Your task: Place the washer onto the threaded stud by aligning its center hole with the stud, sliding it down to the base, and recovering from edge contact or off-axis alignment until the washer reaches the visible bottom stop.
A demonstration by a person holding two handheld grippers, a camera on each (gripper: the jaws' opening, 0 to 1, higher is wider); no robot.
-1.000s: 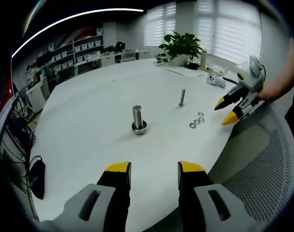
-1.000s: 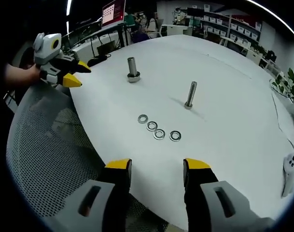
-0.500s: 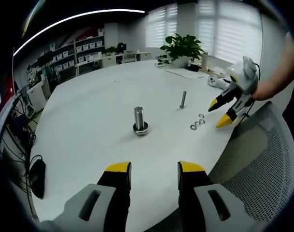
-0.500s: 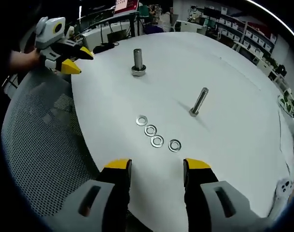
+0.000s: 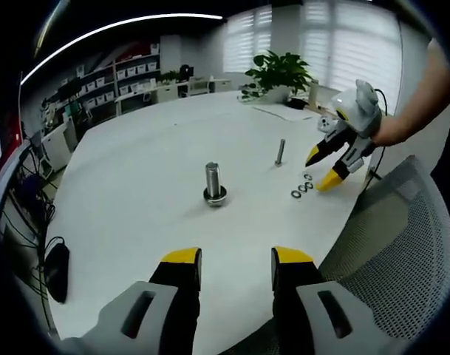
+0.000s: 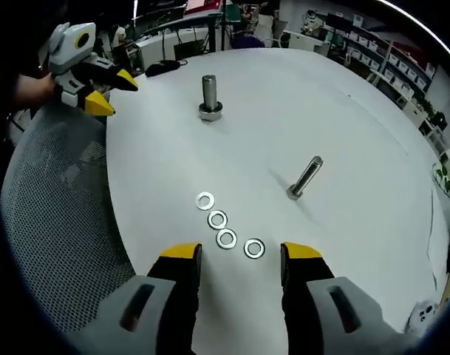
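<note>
Left gripper view: left gripper (image 5: 236,259) spread, nothing between jaws, held low over near edge of white table (image 5: 136,177). Thick threaded stud (image 5: 213,182) upright on hex base near table centre. Thin bolt (image 5: 279,151) upright beyond it. Row of washers (image 5: 301,186) flat on table near right edge, under spread, empty right gripper (image 5: 324,167). Mesh chair back (image 5: 387,251) at lower right.

Right gripper view: right gripper (image 6: 233,255) spread and empty, directly above row of 4 washers, nearest washer (image 6: 253,248) just ahead of jaw tips. Thick threaded stud (image 6: 210,97) well apart, farther up table; thin bolt (image 6: 304,177) nearer, to the right. Left gripper (image 6: 91,85) at upper left, off table edge.

Handling judgement: washers likely steel, stiff, light, thin, smooth, lying flat on hard surface; hard to lift square. Best taken across outer rim with jaw tips, hole left clear for stud.
</note>
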